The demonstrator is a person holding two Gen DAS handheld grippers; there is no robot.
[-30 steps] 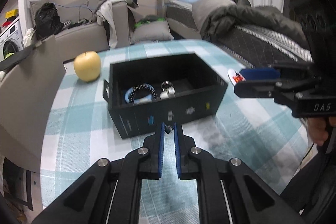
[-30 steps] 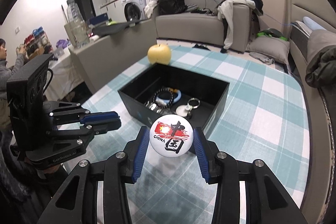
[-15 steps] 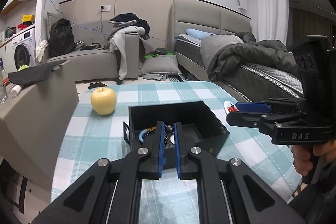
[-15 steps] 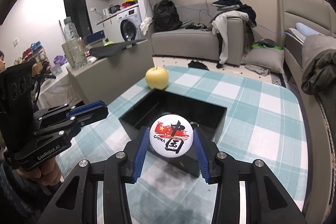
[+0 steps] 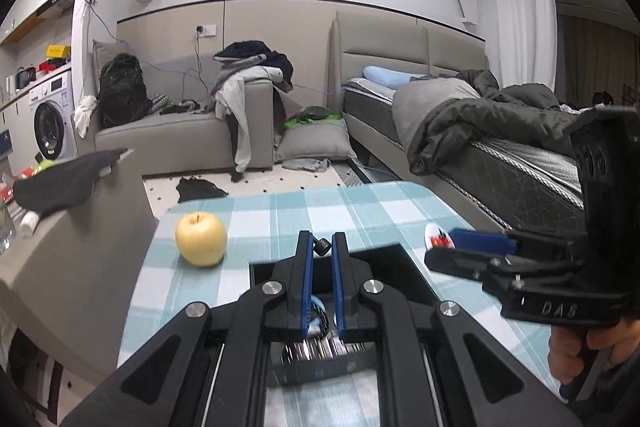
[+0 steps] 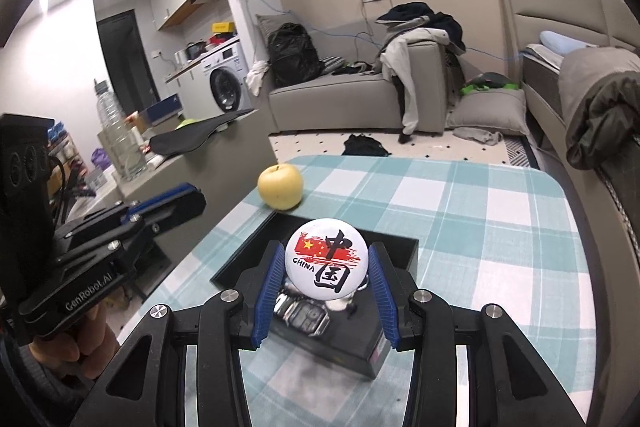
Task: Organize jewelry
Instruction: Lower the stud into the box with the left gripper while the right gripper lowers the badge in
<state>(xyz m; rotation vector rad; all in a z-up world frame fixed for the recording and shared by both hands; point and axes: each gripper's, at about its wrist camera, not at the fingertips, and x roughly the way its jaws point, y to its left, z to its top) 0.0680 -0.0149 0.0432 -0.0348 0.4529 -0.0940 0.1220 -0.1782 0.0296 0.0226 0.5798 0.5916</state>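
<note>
A black open box (image 5: 384, 259) (image 6: 400, 245) sits on the checked table and holds a silver watch (image 6: 306, 319), a blue bracelet (image 5: 318, 305) and other small pieces. My left gripper (image 5: 322, 247) is shut on a small dark piece (image 5: 322, 246) and hangs over the box. My right gripper (image 6: 326, 261) is shut on a round white CHINA badge (image 6: 325, 259) above the box's near side; the badge's edge shows in the left wrist view (image 5: 436, 237).
A yellow apple (image 5: 201, 238) (image 6: 280, 185) lies on the table (image 6: 480, 211) beyond the box's left corner. A grey counter (image 5: 60, 227) stands to the left. A sofa (image 5: 180, 131) and bed (image 5: 500, 155) lie beyond the table.
Both grippers have risen and tilted up, so more room shows. My left gripper moved forward over the box with the small piece. My right gripper came nearer over the box, still holding the badge.
</note>
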